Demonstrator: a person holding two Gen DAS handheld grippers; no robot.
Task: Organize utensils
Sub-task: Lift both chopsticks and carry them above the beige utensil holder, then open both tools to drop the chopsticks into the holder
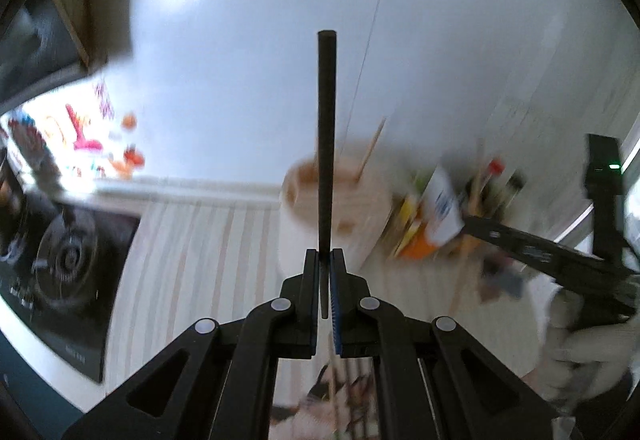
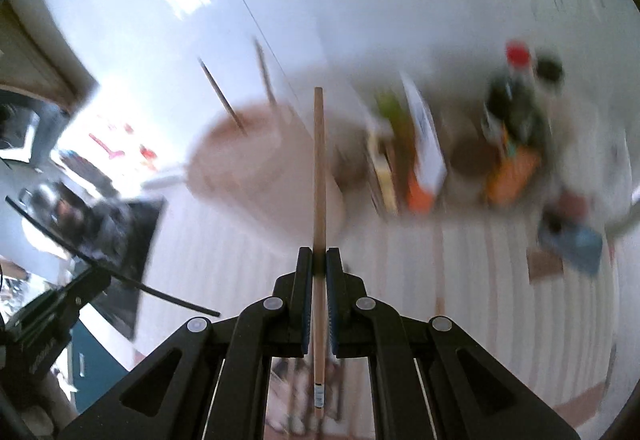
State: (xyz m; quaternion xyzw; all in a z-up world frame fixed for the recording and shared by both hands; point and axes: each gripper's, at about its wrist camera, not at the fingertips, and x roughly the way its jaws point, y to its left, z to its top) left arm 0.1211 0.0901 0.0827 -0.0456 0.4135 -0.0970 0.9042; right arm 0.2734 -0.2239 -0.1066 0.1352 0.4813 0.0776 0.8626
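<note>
Both grippers are carrying one chopstick each, heavy motion blur on the background. Left gripper (image 1: pixel 324 260) has its jaws clenched on a dark chopstick (image 1: pixel 326 127), gripped near its lower end so most of the length sticks out ahead. Right gripper (image 2: pixel 319 260) is clenched on a light wooden chopstick (image 2: pixel 319 167), held nearer the middle, with a labelled tail running back between the jaws. Both sticks lie along the jaw line, probably so they can be dropped end-first into a container.

The likely target is the round tan holder (image 2: pixel 256 159) standing on the striped bench (image 2: pixel 460 300), near the white wall. It already has a couple of sticks (image 2: pixel 222 95) leaning in it. In both views the held chopstick points toward that holder, above the bench and not touching anything.

Right of the holder sits a cluster of bottles and packets (image 2: pixel 516 111), too blurred to name. A gas stove (image 1: pixel 64 256) sits to the left. In the left view the right gripper shows at the right edge in a white-gloved hand (image 1: pixel 588 356). More utensils seem to lie at the bench's near edge, unclear.

Judgement: mid-carry, insertion not yet done; aiming both tips at one opening risks a clash.
</note>
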